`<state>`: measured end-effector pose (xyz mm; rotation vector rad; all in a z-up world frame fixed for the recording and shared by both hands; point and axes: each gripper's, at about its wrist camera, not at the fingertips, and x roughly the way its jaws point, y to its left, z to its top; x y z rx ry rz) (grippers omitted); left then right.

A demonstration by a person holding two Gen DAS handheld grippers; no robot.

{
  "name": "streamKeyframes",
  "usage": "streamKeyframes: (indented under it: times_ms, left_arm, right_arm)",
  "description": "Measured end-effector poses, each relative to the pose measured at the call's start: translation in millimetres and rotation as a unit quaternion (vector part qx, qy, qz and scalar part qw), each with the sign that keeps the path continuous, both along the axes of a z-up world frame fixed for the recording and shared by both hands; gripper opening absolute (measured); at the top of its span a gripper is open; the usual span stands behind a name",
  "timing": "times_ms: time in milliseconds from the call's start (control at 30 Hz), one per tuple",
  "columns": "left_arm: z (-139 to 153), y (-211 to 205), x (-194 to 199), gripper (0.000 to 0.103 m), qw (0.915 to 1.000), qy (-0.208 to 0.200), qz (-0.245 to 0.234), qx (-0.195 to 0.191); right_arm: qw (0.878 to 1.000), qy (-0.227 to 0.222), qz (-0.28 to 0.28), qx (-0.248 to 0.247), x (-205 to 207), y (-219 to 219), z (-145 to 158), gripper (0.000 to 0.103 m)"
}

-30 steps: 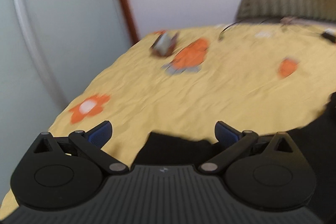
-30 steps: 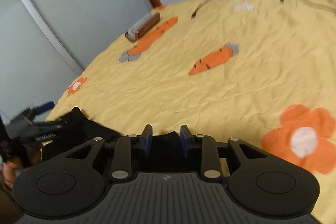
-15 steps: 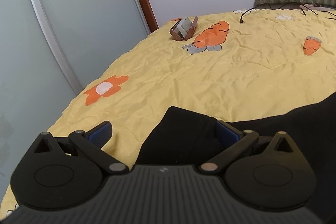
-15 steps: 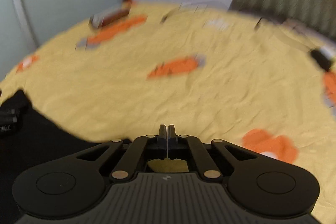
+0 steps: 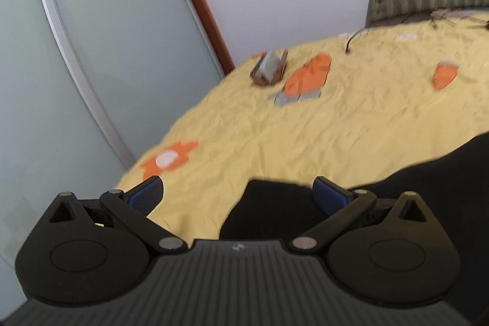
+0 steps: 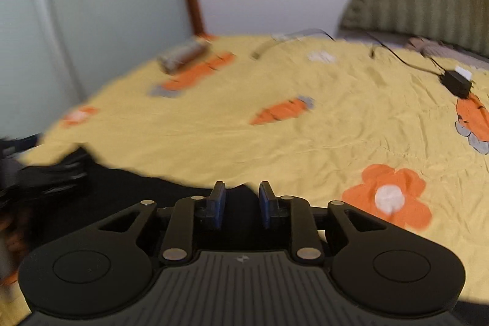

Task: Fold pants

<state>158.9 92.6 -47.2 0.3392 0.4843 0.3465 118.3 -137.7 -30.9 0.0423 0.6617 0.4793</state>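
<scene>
While angled down over the black pants [image 6: 171, 188], my right gripper [image 6: 241, 200] jaws opening on cloth, my left gripper [image 5: 238, 194] jaws wide.

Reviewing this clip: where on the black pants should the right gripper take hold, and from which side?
Probably the raised edge of the black pants poking up between the right gripper fingers, whose jaws are opening. Come from the near side, low over the yellow bedspread; elsewhere the cloth lies flat.

No readable text, labels or numbers anywhere.

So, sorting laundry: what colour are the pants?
Black pants, clearest in the left wrist view.
</scene>
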Motion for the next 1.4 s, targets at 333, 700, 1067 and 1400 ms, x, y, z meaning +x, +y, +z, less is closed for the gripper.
streamKeyframes:
  times_ms: [333,700,1067,1400]
  left_arm:
    - [35,-76,-57,0.103,0.9911,-0.005,-0.122,-0.053]
    - [34,-170,-96,0.103,0.9688,0.027,-0.235,-0.073]
    - [19,-267,-121,0.103,0.9412,0.058,-0.328,-0.056]
    - [24,-292,-107,0.103,0.927,0.101,-0.345,-0.107]
  right_arm:
    - [0.997,0.031,0.023,-0.06,-102,-8,-32,0.051]
    - [0.948,-0.026,-0.316,-0.038,-202,-195,-8,0.08]
    - [0.842,-0.011,-0.506,0.183,-272,-368,-52,0.08]
    - [0.792,-0.006,-0.503,0.345,-257,-400,-78,0.079]
